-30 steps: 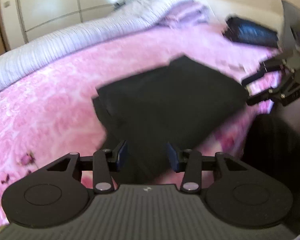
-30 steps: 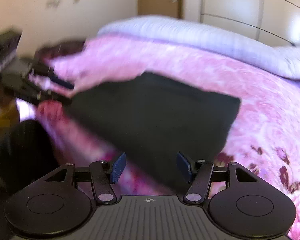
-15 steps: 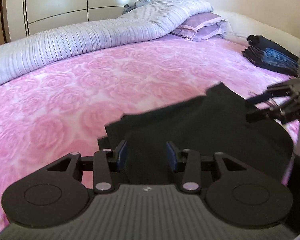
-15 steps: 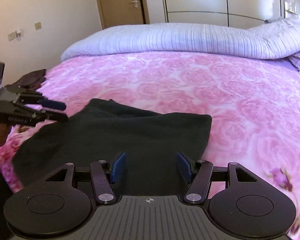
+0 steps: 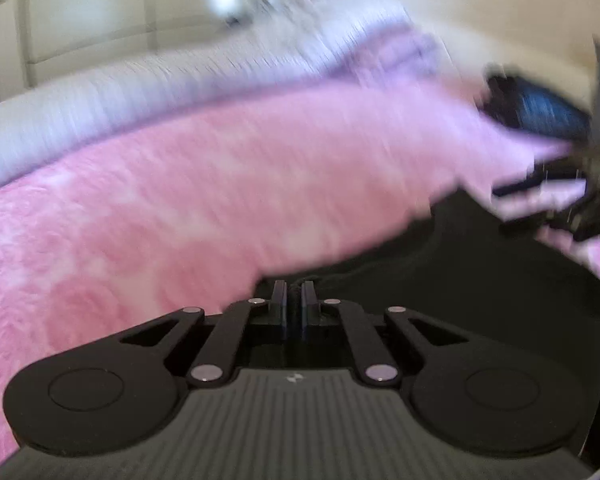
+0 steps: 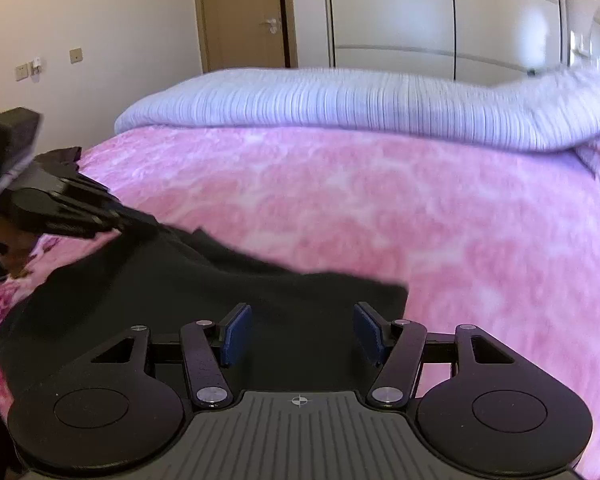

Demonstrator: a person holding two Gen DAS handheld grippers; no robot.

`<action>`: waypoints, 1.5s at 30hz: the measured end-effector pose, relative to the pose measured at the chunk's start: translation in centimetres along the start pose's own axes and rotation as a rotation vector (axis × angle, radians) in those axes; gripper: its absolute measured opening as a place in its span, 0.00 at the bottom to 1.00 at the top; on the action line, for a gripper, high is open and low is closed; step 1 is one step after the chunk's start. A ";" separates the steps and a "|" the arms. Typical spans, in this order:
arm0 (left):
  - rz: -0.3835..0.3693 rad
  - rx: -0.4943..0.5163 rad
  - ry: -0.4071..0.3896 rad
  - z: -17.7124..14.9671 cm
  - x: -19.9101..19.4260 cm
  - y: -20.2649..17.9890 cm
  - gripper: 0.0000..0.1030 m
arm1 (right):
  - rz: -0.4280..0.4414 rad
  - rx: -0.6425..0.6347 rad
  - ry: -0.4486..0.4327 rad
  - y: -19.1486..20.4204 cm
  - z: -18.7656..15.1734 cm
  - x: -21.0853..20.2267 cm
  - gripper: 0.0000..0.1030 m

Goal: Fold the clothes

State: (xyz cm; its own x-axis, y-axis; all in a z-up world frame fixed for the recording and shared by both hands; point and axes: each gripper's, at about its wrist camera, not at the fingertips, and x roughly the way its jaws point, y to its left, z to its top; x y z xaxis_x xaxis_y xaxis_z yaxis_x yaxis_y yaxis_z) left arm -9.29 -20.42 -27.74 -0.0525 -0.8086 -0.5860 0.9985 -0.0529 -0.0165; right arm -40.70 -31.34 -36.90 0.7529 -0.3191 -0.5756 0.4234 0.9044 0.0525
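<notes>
No readable writing or brand shows anywhere, only a small crosshair mark on my right tool's ribbed grey body. My left gripper (image 5: 294, 300) is pinched tight on an edge of the soft black folded garment (image 5: 480, 280), which lies at the near edge of the pink rose-patterned bedspread (image 5: 180, 208). That view is blurred. My right gripper (image 6: 302, 334) stands wide, blue pads (image 6: 236, 334) apart, hovering above the garment's matte black cloth. A ribbed white-lilac striped duvet (image 6: 340, 104) is bunched along the far edge. A dark folded clothes stack (image 5: 540, 108) sits toward the bedspread's far right edge.
</notes>
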 end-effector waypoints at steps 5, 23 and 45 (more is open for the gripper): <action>0.001 0.022 0.118 -2.0 3.4 -0.5 0.05 | -0.012 -0.070 0.153 -0.6 -0.1 4.7 0.58; 0.070 -0.008 0.092 -0.3 -2.4 -1.5 0.13 | -0.046 -0.034 0.100 0.5 1.9 0.8 0.58; 0.049 0.056 0.208 -6.3 -7.0 -9.2 0.23 | -0.077 -0.738 0.149 16.3 -10.0 -8.4 0.64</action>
State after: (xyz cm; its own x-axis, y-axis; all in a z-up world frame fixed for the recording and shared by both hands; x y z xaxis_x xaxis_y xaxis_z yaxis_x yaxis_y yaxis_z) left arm -17.94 -10.55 -28.61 0.0071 -0.6733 -0.7394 0.9969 -0.0536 0.0584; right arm -45.12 -11.07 -39.34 0.6363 -0.3950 -0.6626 -0.0146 0.8526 -0.5223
